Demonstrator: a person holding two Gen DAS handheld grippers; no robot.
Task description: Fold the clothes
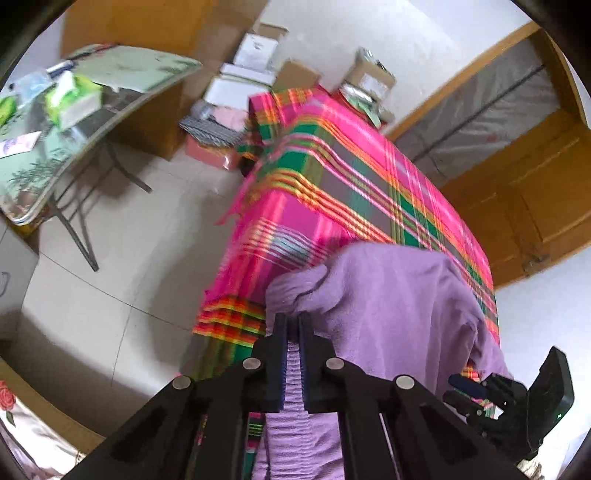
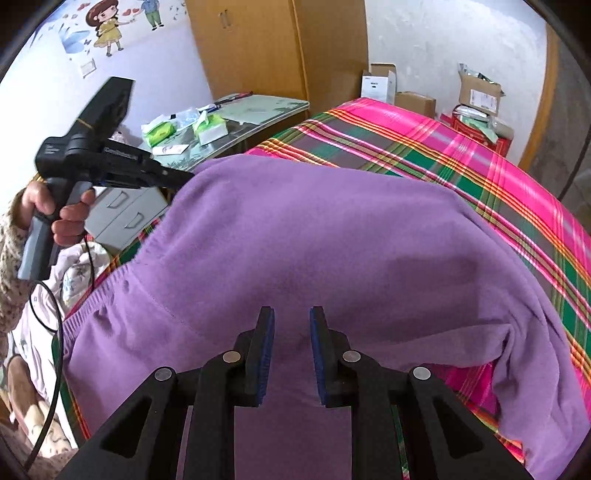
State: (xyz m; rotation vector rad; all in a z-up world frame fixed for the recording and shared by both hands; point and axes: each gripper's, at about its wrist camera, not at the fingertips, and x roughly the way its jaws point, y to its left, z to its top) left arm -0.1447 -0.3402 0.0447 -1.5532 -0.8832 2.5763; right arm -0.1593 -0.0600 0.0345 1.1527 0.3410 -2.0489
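Here your left gripper (image 1: 294, 321) points steeply down with its jaws pinched nearly together on the ribbed hem of the purple garment (image 1: 388, 302), a bunch of fabric gathered just beyond the fingertips. From the right wrist view, your left hand (image 2: 55, 218) wraps the grey handle at the garment's left edge, the sleeve above it in a speckled knit. Your right gripper (image 2: 292, 314) also tilts downward, over the middle of the garment near its lower edge; its blue-padded jaws stand parted with a clear gap, and no cloth sits between the pads, so it grasps nothing.

The purple garment lies spread across the near end of the plaid cloth (image 2: 461, 158), pink with green and orange bands, which covers the bed or table under it and hangs over the side. One sleeve trails off to the right.

Beside it stands a glass-topped folding table (image 1: 110, 107) with green tissue packs (image 2: 210, 127) on it. Cardboard boxes (image 2: 480, 92) sit against the far wall, a wooden wardrobe (image 2: 277, 48) stands in the corner, and a cartoon sticker (image 2: 105, 26) decorates the wall.
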